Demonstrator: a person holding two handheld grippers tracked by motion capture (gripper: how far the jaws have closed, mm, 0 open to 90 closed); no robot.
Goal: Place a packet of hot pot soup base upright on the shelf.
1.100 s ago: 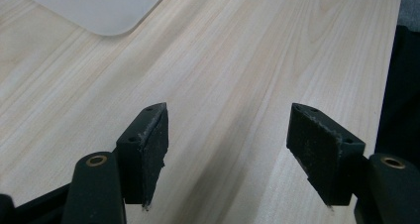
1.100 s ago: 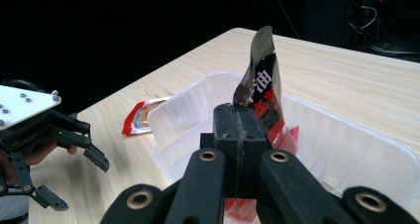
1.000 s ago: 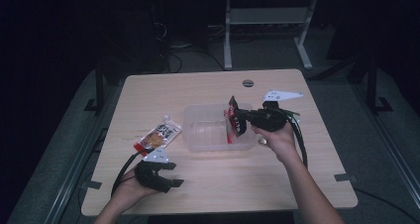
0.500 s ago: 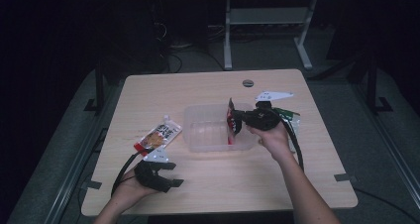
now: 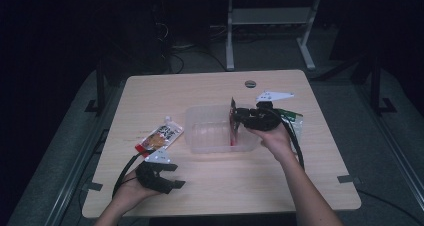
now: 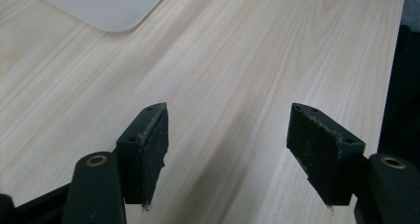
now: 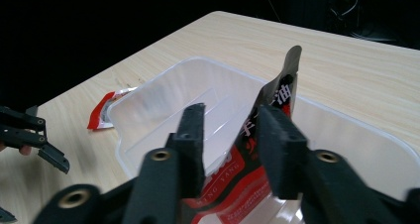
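Counting what sits on the worktop (image 5: 210,88): one clear plastic tub (image 5: 207,131) in the middle, one red packet (image 5: 232,123) standing on edge at the tub's right end, one orange-and-red packet (image 5: 160,137) lying flat just left of the tub, and one green-and-white packet (image 5: 291,120) flat beside my right hand. So that makes three packets and one tub.

My right gripper (image 5: 239,117) hangs over the tub's right rim, and its jaws have just been opening. In the right gripper view the red packet (image 7: 252,144) stands between them, leaning against the right-hand jaw, with a gap showing on the left-hand side. The pads no longer press it from both sides. Its lower end dips into the tub (image 7: 163,110), its silver top corner pokes up past the jaw tips.

My left gripper (image 5: 172,178) rests low near the worktop's front left edge, well apart from the tub. In the left gripper view its jaws stand wide apart with nothing but bare wood (image 6: 237,75) between them.
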